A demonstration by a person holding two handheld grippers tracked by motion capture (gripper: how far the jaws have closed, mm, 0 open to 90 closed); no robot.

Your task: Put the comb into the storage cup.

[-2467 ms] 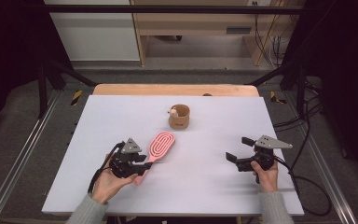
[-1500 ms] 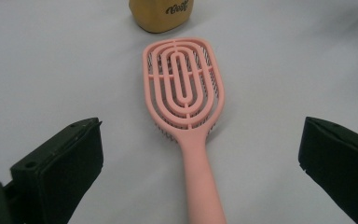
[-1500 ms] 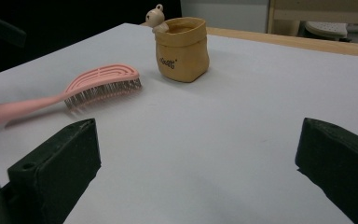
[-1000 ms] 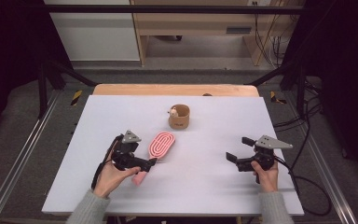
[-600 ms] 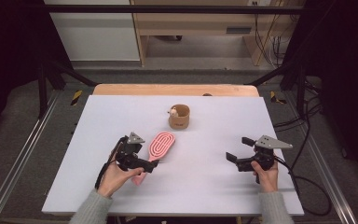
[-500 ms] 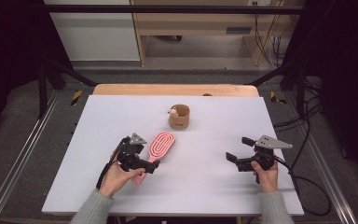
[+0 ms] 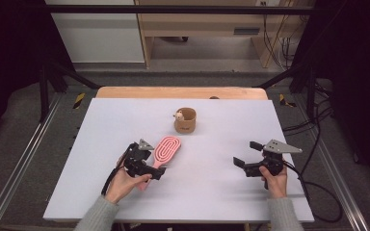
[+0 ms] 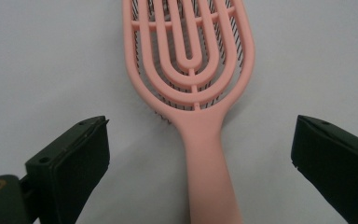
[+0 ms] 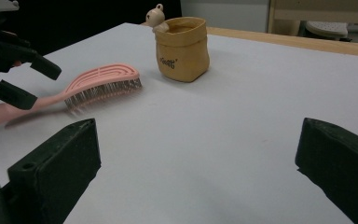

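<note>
Brush (image 7: 164,149) pink, flat on table (image 7: 101,125), bristles down, handle toward person, head pointing at pot (image 7: 185,120), which stands apart behind it. Step judged: grasp handle. Do well: keep handle centred between jaws, lower until pads flank it, close squarely near neck to stop swivel. Left gripper (image 8: 200,154): jaws wide apart, straddling handle, no contact seen. Right gripper (image 9: 196,158): jaws wide apart, holding nothing, well away over bare table.

Pink plastic vented hairbrush (image 7: 164,150) with looped oval head lies bristles-down on the table, left of centre in the high view, handle pointing toward the lower left.
</note>
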